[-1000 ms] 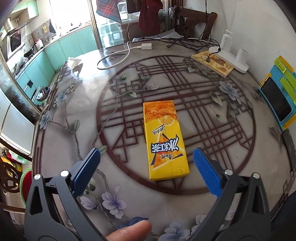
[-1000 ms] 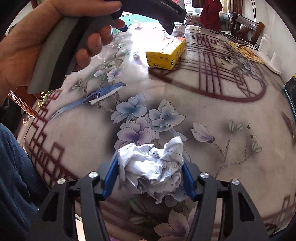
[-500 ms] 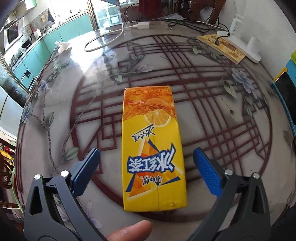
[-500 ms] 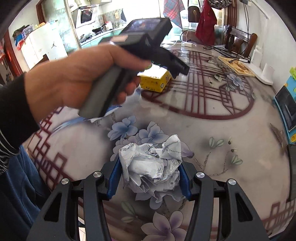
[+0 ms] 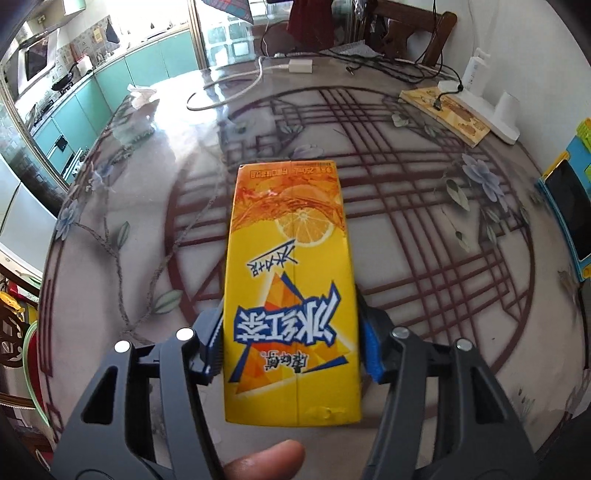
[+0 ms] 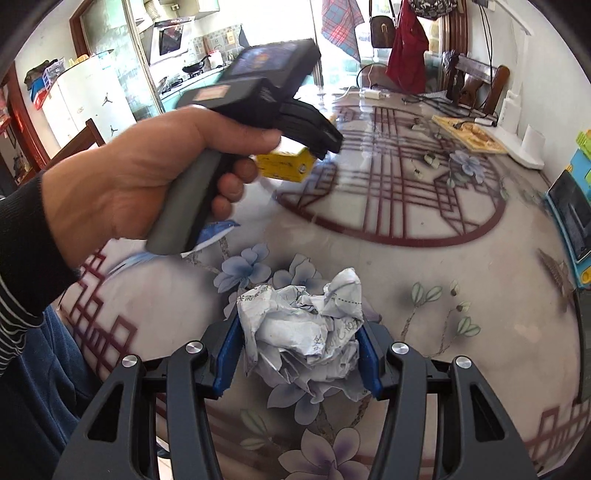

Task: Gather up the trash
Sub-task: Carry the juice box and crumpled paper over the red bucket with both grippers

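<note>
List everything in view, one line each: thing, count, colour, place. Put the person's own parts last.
Carton: 1, yellow-orange, flat at table centre, between the left fingers.
Paper ball: 1, white, crumpled, between the right fingers.
Table: 1, glass top over a floral and red lattice pattern.
Cable: 1, white, looped at far side of table, with charger block.
Board: 1, tan, far right of table.
Power strip: 1, white, beside the board.
Tablet stand: 1, blue, right edge.
Chair: 1, dark wood, beyond table.
Cabinets: several, teal, kitchen at far left.
Fridge: 1, white, in the kitchen.
Left hand-held gripper: black, blue pads, shut on the carton.
Right hand-held gripper: black, blue pads, shut on the paper ball.
Left hand: 1, holding its gripper's handle.
</note>
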A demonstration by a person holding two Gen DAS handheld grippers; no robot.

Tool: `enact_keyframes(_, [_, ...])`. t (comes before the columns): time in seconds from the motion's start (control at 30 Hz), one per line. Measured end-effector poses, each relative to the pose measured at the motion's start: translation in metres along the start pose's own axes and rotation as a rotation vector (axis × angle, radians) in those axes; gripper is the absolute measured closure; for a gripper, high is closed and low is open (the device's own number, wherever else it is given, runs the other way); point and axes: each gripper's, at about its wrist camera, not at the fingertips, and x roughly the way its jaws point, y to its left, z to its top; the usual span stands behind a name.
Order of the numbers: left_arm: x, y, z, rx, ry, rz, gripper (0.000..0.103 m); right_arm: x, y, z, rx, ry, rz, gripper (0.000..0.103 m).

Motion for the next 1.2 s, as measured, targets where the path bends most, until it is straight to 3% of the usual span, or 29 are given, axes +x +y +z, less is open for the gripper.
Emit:
enact_keyframes(0.27, [-0.083,0.052,-0.004,-0.043,-0.155,0.039,0.047,-0.005,0.018,0.014,-0.044,-0.028,0.009,0.051])
enact_keyframes(0.5, [-0.129,0.118,-0.029,-0.118,-0.208,0.068,0.047,-0.009,0.060,0.038,-0.124,-0.073,0.047,0.051])
enact_keyframes(0.63, [-0.151,0.156,-0.050,-0.155,-0.235,0.121,0.047,-0.005,0.089,0.055,-0.170,-0.083,0.074,0.051])
enact_keyframes(0.83, [-0.170,0.220,-0.078,-0.258,-0.244,0.180,0.046,0.006,0.136,0.090,-0.237,-0.114,0.118,0.051])
enact_keyframes(1.2, [-0.176,0.333,-0.128,-0.407,-0.177,0.308,0.046,0.039,0.227,0.145,-0.333,-0.133,0.208,0.051])
